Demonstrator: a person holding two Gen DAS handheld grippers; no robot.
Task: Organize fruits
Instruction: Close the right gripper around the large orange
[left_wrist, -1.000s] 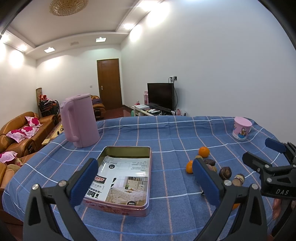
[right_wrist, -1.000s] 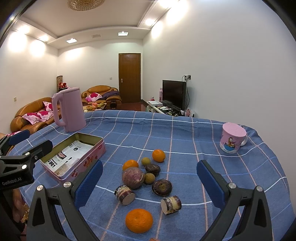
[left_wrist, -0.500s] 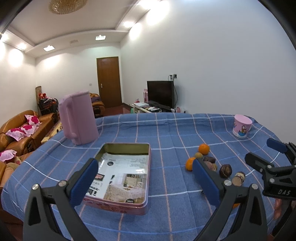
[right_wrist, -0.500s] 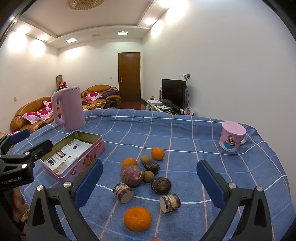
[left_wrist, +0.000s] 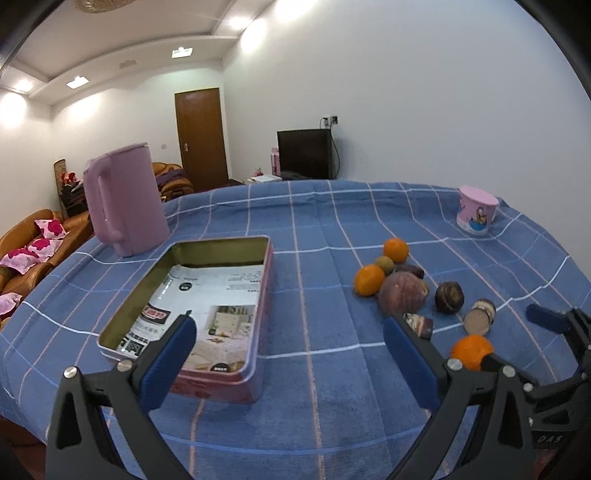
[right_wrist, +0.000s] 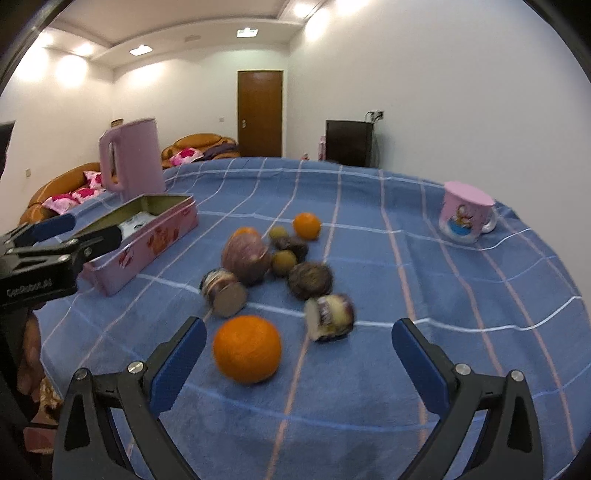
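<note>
Approach step, nothing picked yet. Right gripper (right_wrist: 295, 360) low in frame, jaws wide but just closing a little, nothing pressed between them; nearest orange (right_wrist: 247, 349) sitting lower centre, just ahead of the left pad, not touched. Rest of fruit pile (right_wrist: 275, 258) mid-frame on blue checked tablecloth (right_wrist: 388, 266): two more oranges, big purple round fruit, dark small ones, two cut stubs, all bunched close. Heavy motion blur in right wrist view.

Left gripper (left_wrist: 288, 354) also wide and empty, bottom of frame, hovering over near end of open pink tin (left_wrist: 255, 354). Tin at centre left, only printed paper inside, no fruit in it yet. Pink jug (left_wrist: 125, 199) upper left behind tin, pink mug (left_wrist: 476, 214) far right, both apart from fruit.

Likely next: right gripper shifted left to centre on nearest orange, lowered, closed across its widest part, then carried to tin. Round fruit, likely to roll if nudged by one pad first. Left gripper probably for steadying tin.
</note>
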